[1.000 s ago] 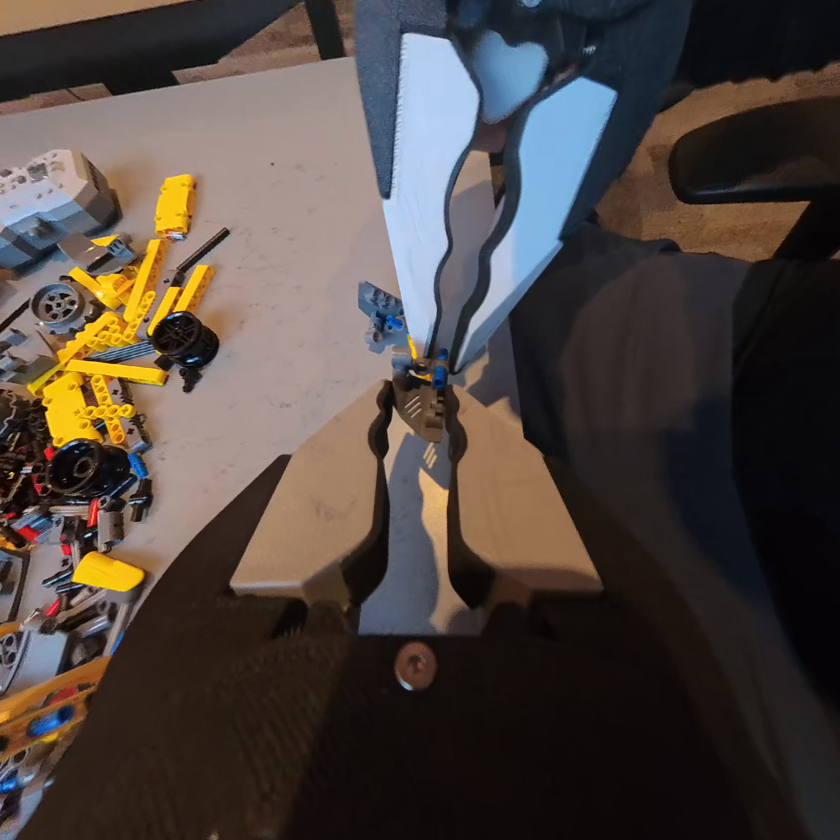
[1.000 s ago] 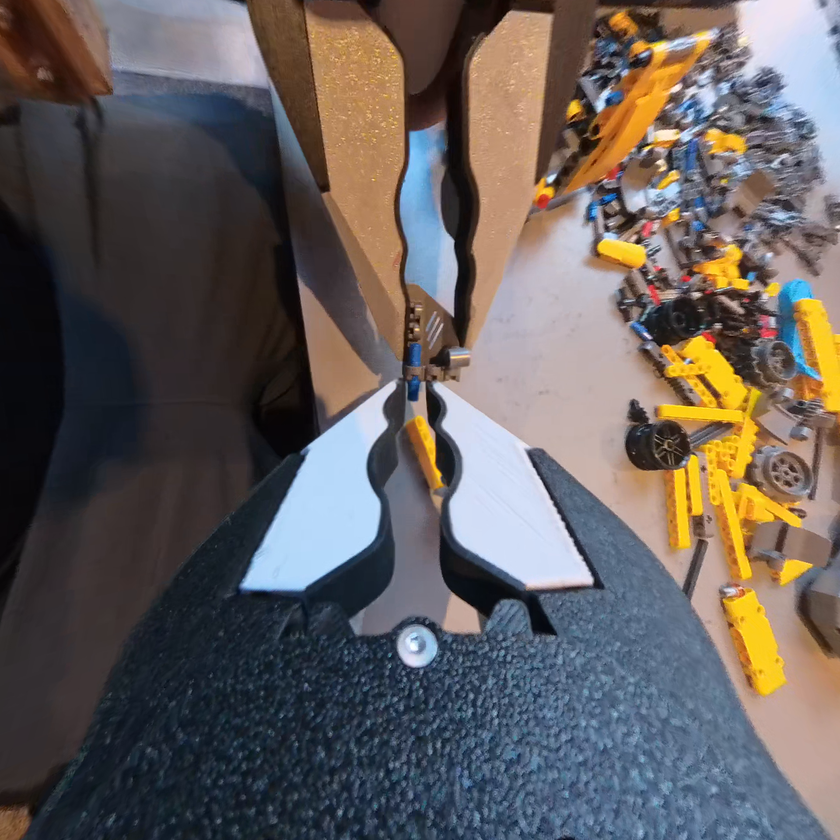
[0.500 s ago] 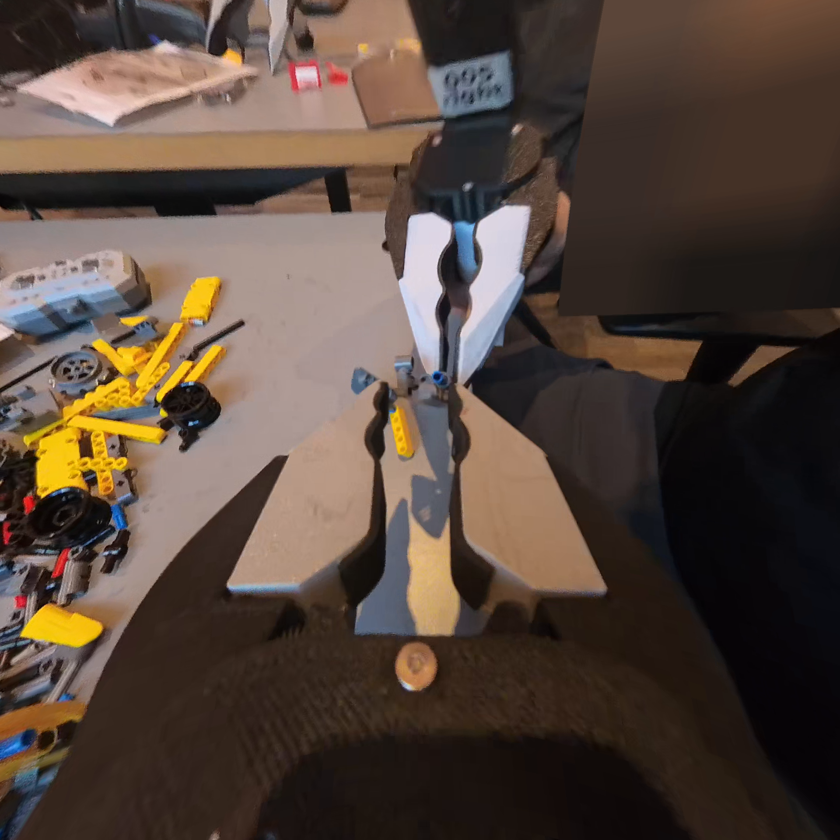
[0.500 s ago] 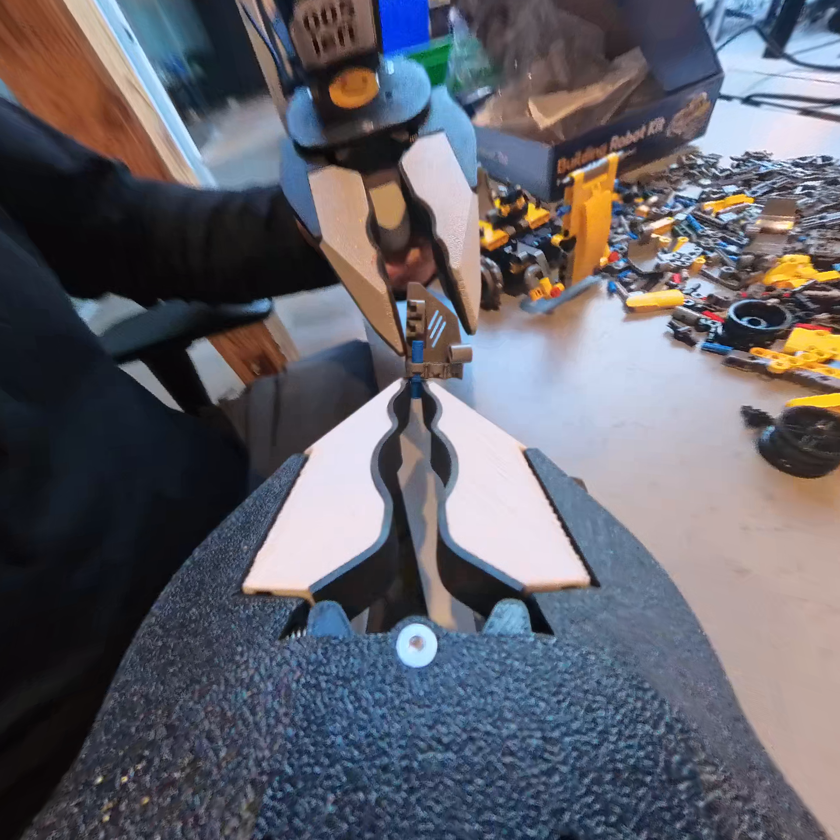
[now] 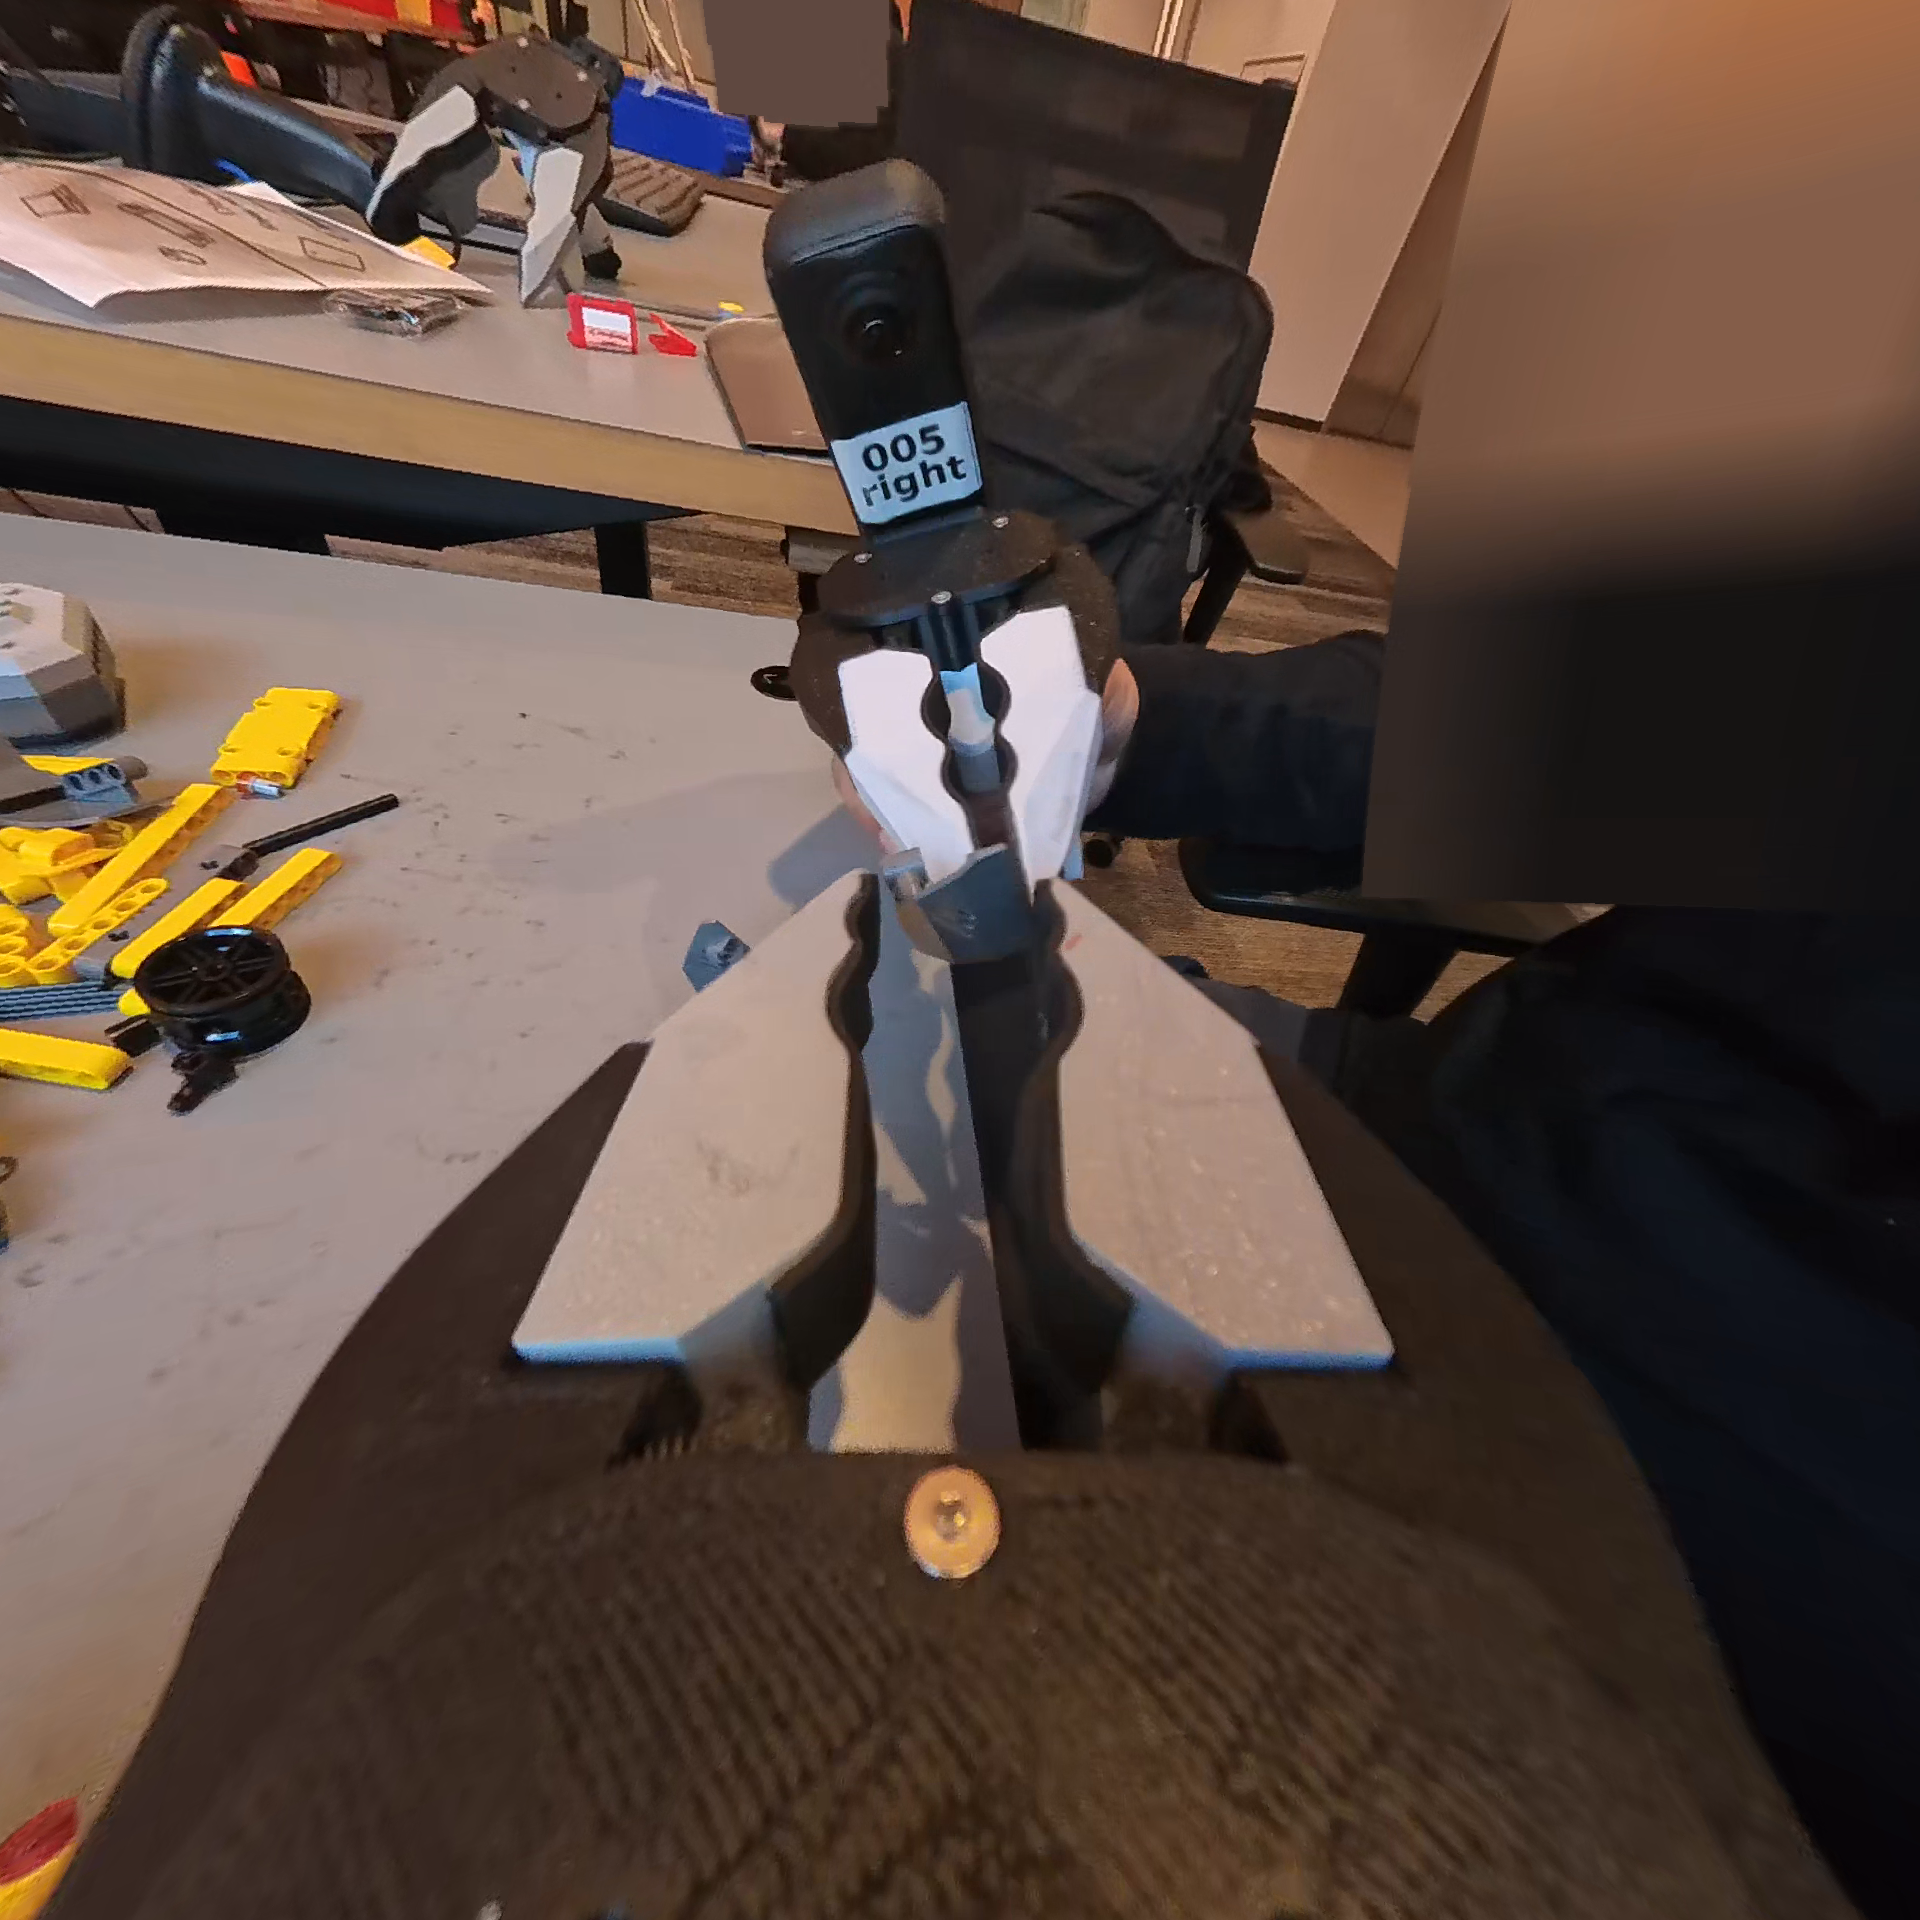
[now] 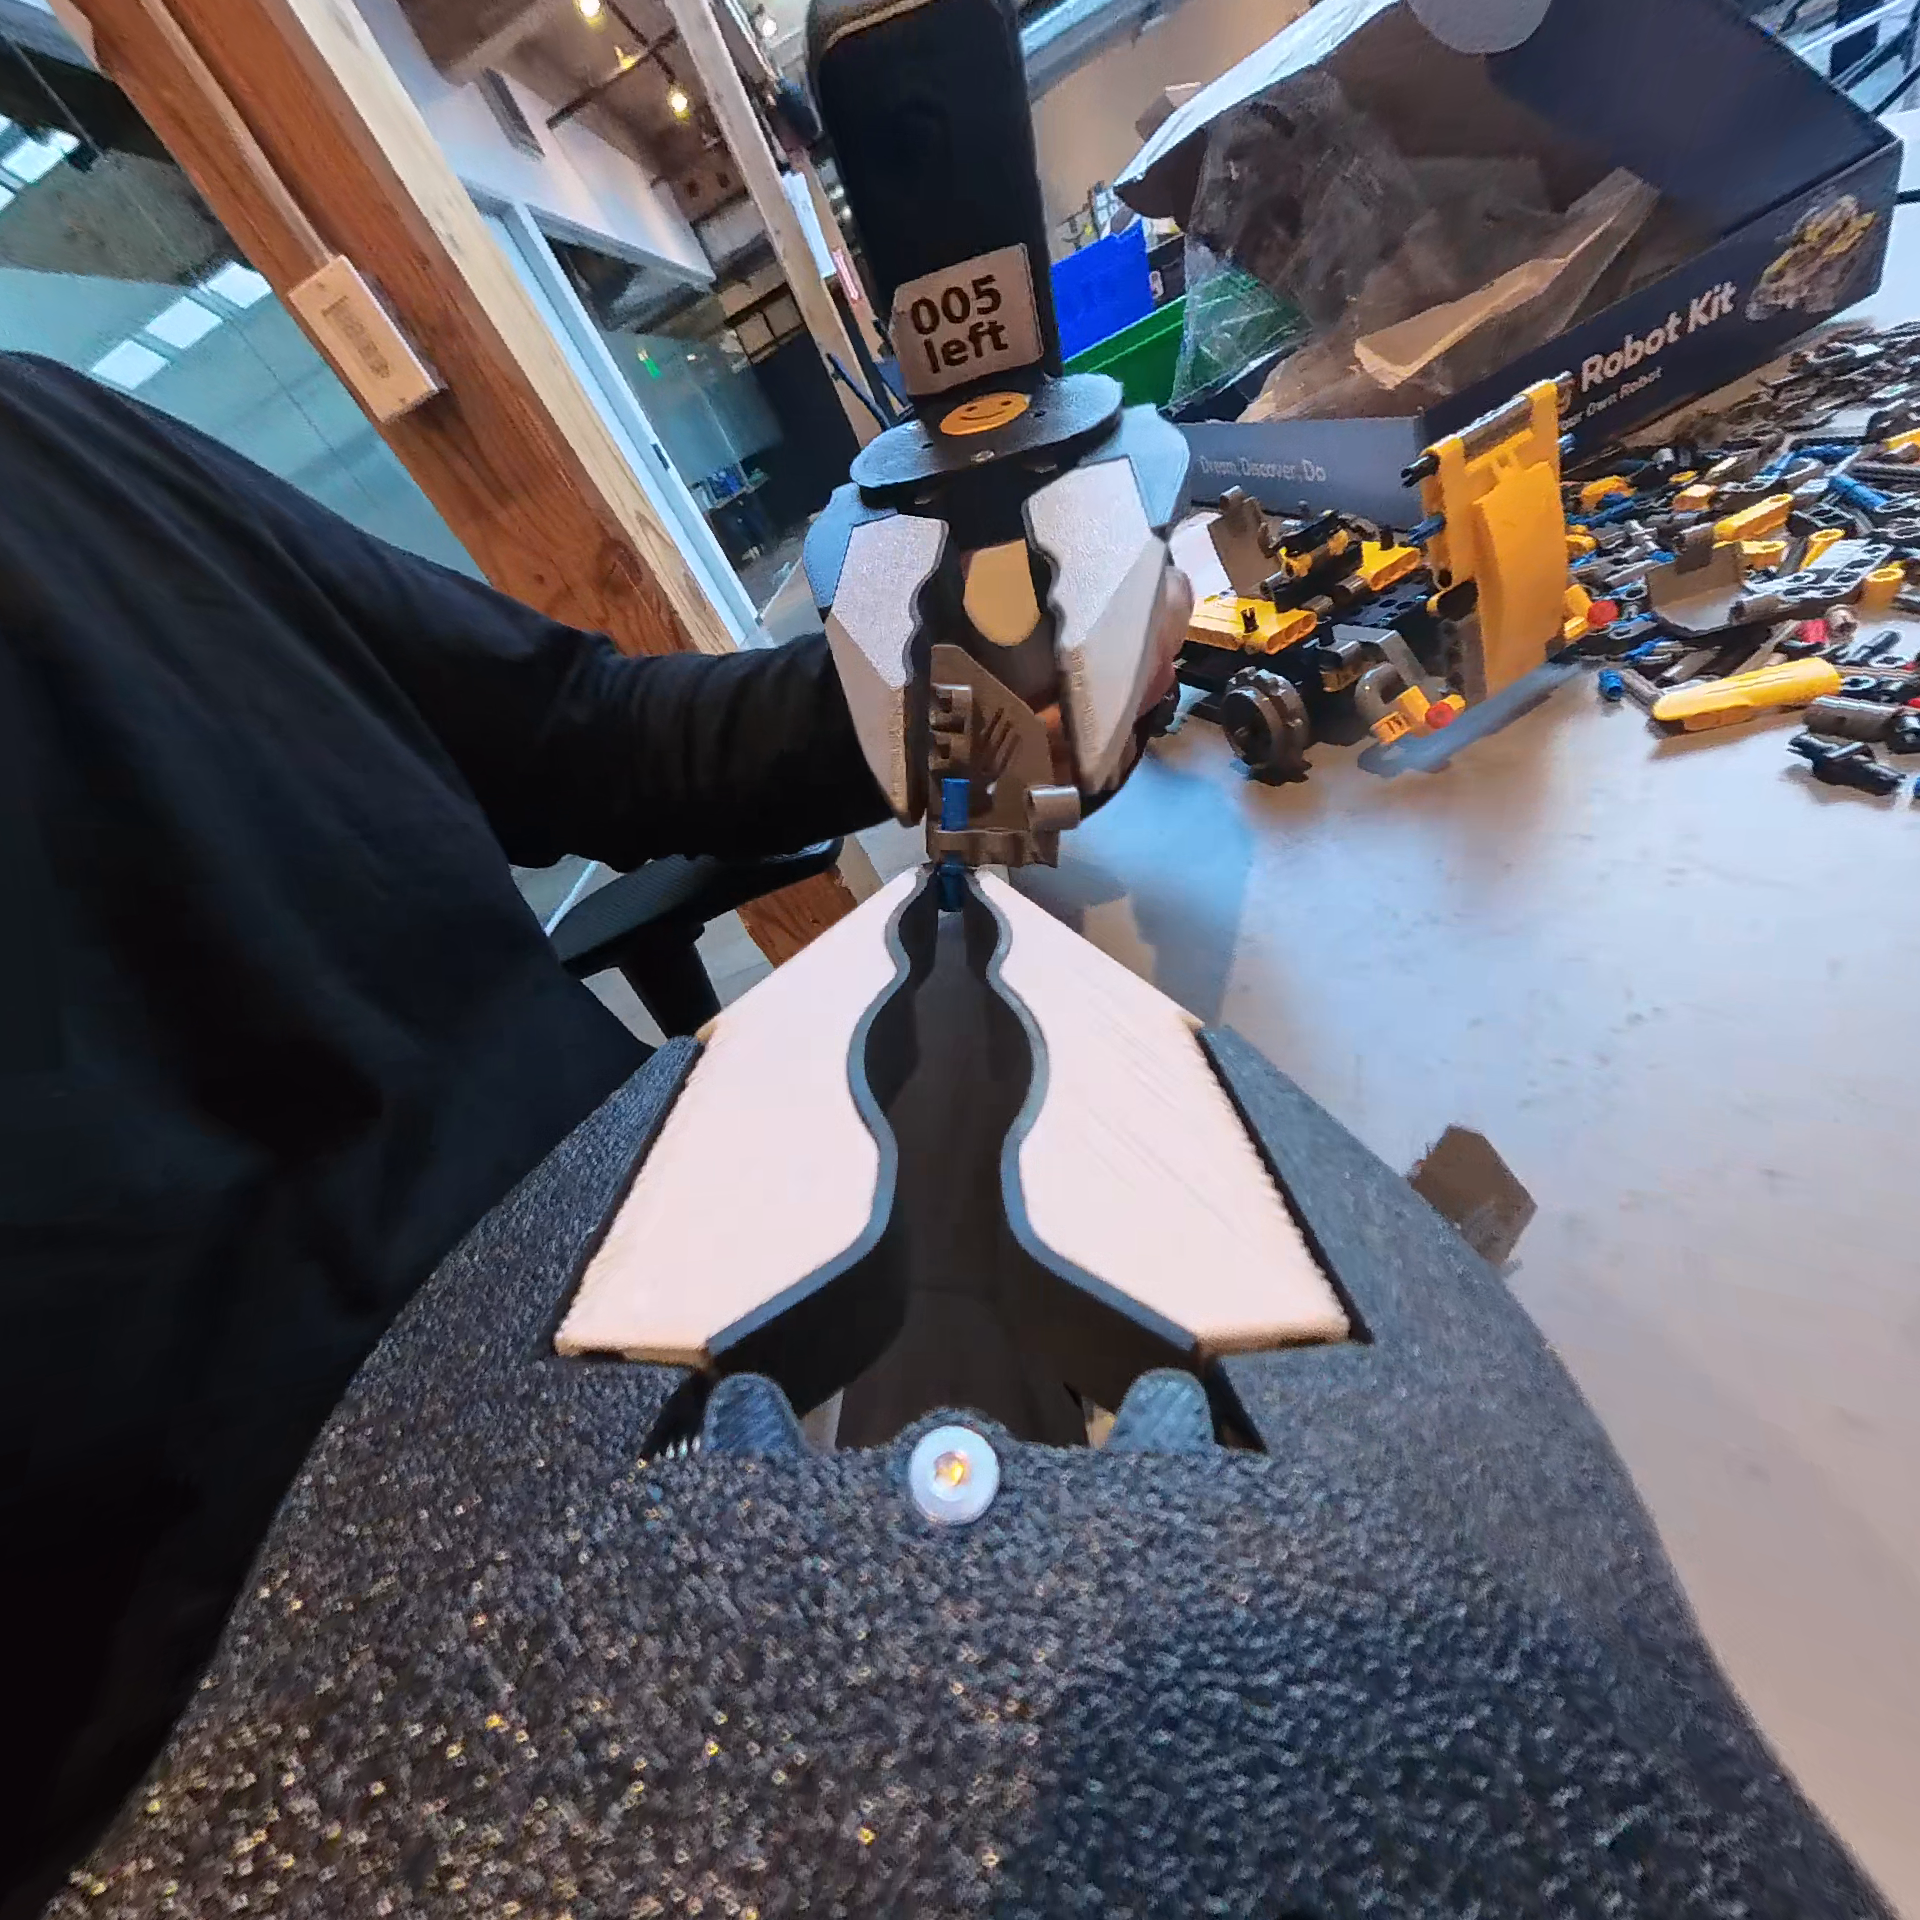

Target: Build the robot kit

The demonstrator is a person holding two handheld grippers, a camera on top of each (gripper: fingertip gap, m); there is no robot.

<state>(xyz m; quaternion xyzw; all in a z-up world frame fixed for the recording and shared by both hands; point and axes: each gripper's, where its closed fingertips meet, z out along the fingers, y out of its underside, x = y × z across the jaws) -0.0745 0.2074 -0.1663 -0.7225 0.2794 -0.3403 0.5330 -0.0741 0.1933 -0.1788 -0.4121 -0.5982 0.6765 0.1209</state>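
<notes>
My left gripper [image 5: 956, 899] is shut on a small grey panel piece [image 5: 977, 920] and holds it above the table's near edge. In the right wrist view the same left gripper [image 6: 997, 800] faces me with the grey piece [image 6: 987, 738] between its fingers. A blue pin [image 6: 948, 888] sticks out of the piece's lower end. My right gripper [image 6: 948, 883] is shut on that blue pin, tip to tip with the left. In the left wrist view the right gripper [image 5: 982, 836] shows with white fingers [image 5: 894, 758].
Yellow beams [image 5: 156, 883], a black wheel [image 5: 223, 982] and a small grey part [image 5: 717, 951] lie on the grey table [image 5: 520, 831]. A part-built yellow vehicle [image 6: 1403, 613], loose parts [image 6: 1766, 582] and an open box [image 6: 1558, 260] sit farther off. A person's black sleeve [image 6: 416, 675] is close. Less than 4 cm separates the two grippers' tips. Both grippers' tips are roughly 20 cm from the black wheel [image 5: 223, 982].
Both grippers rose from just above the table and tilted up to level, staying tip to tip on the grey piece. The yellow beam under them is out of sight.
</notes>
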